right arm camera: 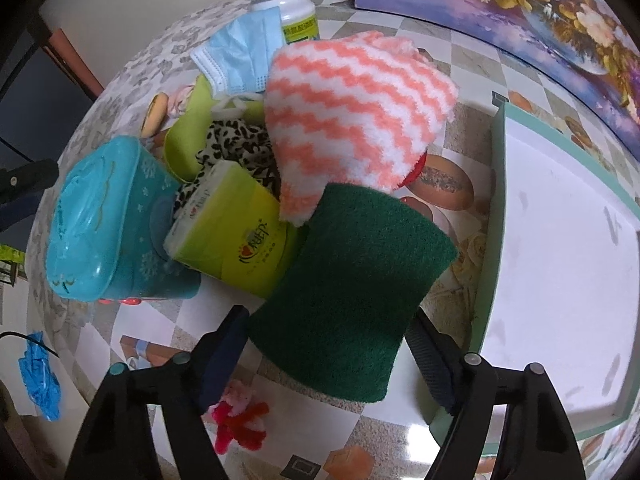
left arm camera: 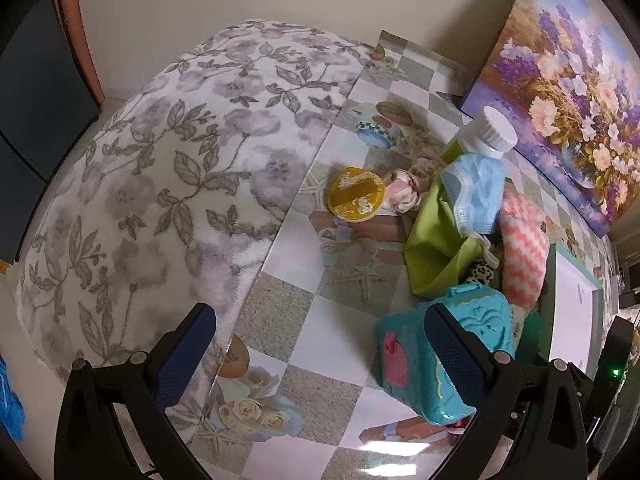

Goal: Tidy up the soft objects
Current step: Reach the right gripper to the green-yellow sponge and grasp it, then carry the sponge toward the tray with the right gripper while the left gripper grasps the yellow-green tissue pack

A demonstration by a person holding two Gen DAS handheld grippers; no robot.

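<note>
Right now, R tongs [right arm camera: 326, 354]: standing open astride green scouring pad [right arm camera: 344, 292], pads not visibly pressing.
Pad: lying on table [right arm camera: 400, 420] beside white tray [right arm camera: 560, 264].
Striped cloth [right arm camera: 352, 120]: resting on pile behind pad.
L tongs [left arm camera: 320, 356]: hanging open, holding nothing, near teal case [left arm camera: 472, 340].

Non-task items: teal plastic case [right arm camera: 100, 220] lying on its side at the pile's left edge, touching the yellow-green tissue pack [right arm camera: 236, 236]. White-capped bottle [right arm camera: 282, 0] upright at the far side. Yellow round lid [left arm camera: 356, 195] flat on the checkered tablecloth [left arm camera: 320, 344] — left of the pile. Flower painting [left arm camera: 568, 80] propped against the wall, far right.
</note>
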